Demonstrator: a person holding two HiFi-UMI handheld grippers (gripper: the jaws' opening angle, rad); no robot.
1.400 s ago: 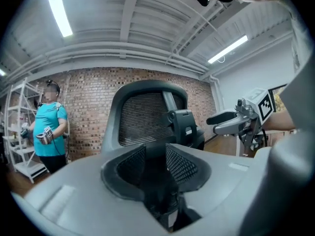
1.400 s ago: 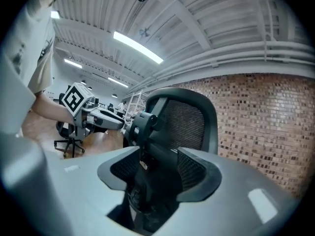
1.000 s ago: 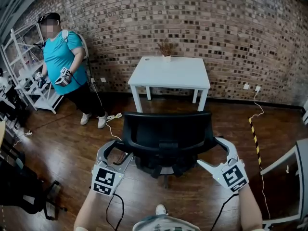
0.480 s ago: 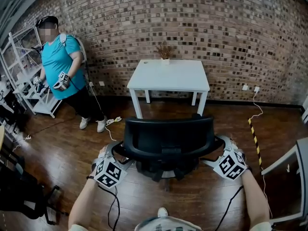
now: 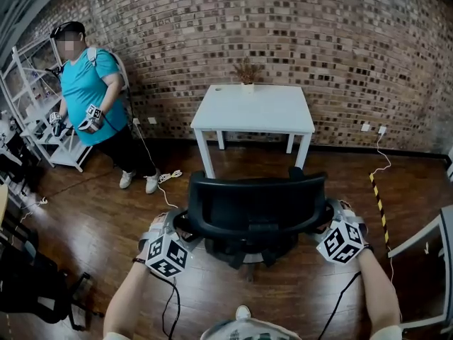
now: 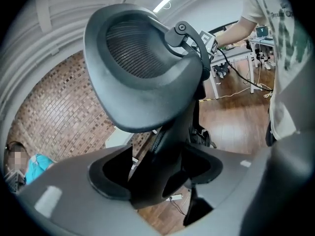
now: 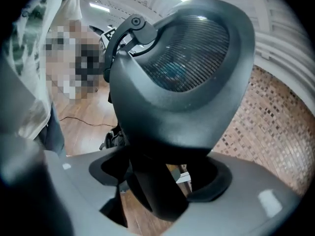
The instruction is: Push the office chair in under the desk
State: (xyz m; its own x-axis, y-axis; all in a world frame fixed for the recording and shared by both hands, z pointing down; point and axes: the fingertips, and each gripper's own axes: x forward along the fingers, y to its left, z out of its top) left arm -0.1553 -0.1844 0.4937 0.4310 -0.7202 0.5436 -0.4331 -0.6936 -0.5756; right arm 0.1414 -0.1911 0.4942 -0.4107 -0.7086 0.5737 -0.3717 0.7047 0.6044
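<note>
Office chair [image 5: 255, 202] stands on the wooden floor with its backrest toward the person and its seat facing the white desk [image 5: 277, 113]. It is well apart from the desk, so nothing is tucked under yet. The grippers sit at the two sides of the backrest, likely because an even push from both edges rolls the chair straight instead of swinging it.

The left gripper [image 5: 175, 224] straddles the backrest's left edge. Its jaws have just been closing a little, but its own view shows desk and floor through a gap beside the dark frame. It seems unclamped, though that view is crowded and one pad may already touch. The right gripper [image 5: 330, 218] mirrors it on the right edge. Its jaws have also just been closing, with a frame strut between them and floor visible on both sides, so it is not gripping.

The gap between the desk's legs lies straight ahead of the chair. A small plant [image 5: 245, 71] sits at the desk's far edge by the brick wall, out of the way. Another person [image 5: 88, 91] stands off to the left, clear of the path.
</note>
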